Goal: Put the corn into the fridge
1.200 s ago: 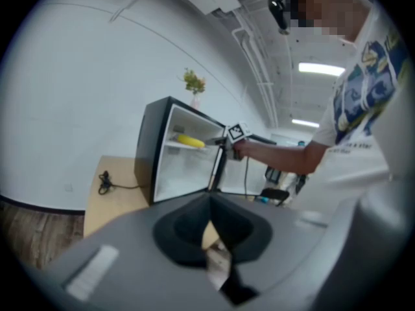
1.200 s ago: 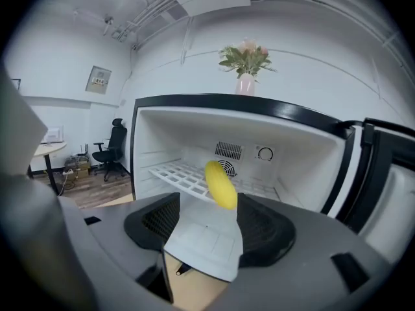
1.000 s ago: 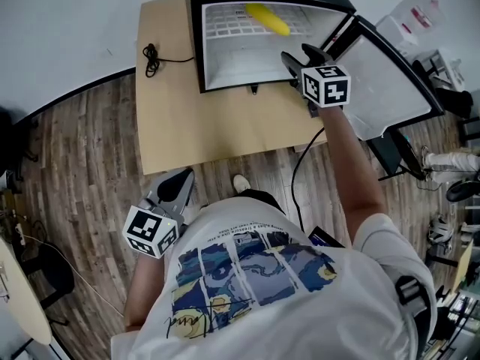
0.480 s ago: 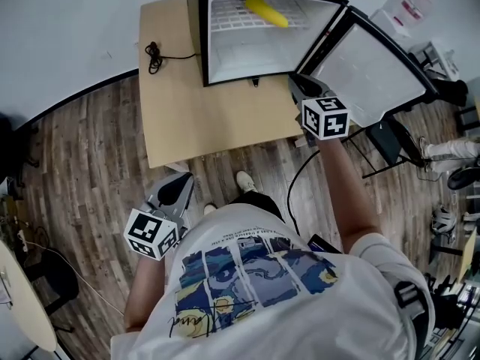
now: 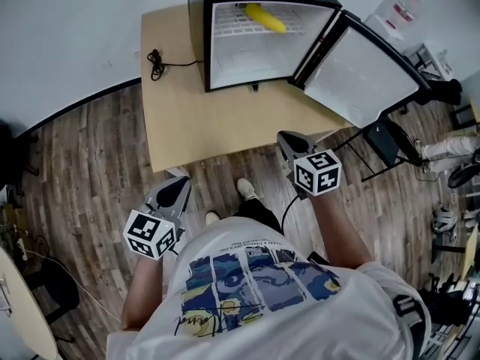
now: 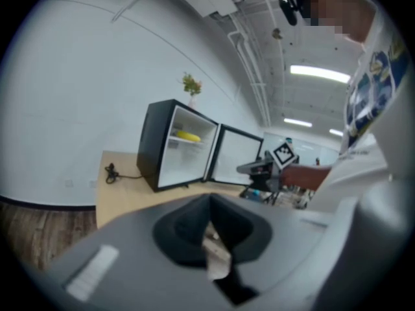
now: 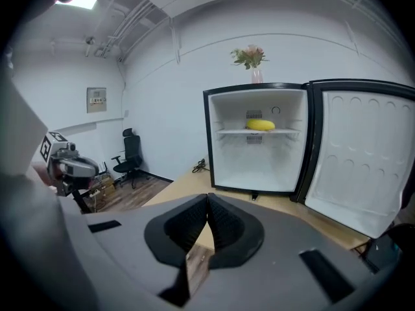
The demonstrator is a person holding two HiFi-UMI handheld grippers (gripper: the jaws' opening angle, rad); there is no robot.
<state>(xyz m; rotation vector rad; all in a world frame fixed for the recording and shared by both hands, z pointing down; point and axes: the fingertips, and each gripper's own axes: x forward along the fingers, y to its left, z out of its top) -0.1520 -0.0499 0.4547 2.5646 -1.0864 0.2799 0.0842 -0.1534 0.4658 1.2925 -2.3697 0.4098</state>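
The yellow corn (image 5: 264, 18) lies on the upper shelf of the black mini fridge (image 5: 201, 43), whose door (image 5: 360, 73) stands wide open to the right. In the right gripper view the corn (image 7: 260, 125) rests on that shelf, well ahead of the jaws. My right gripper (image 5: 289, 141) hangs over the floor just off the table's front edge, shut and empty. My left gripper (image 5: 178, 186) is low beside my body, shut with nothing in it. The left gripper view shows the fridge (image 6: 170, 149) and the corn (image 6: 189, 136) far off.
The fridge stands on a light wooden table (image 5: 187, 118) with a black cable (image 5: 157, 62) at its back left. A black stand (image 5: 386, 137) is on the floor under the open door. A vase of flowers (image 7: 251, 60) tops the fridge. An office chair (image 7: 130, 151) stands farther left.
My right gripper has pulled back out of the fridge, past the table's front edge and lower, and its jaws have closed. The corn stays on the shelf. The left gripper has barely shifted.
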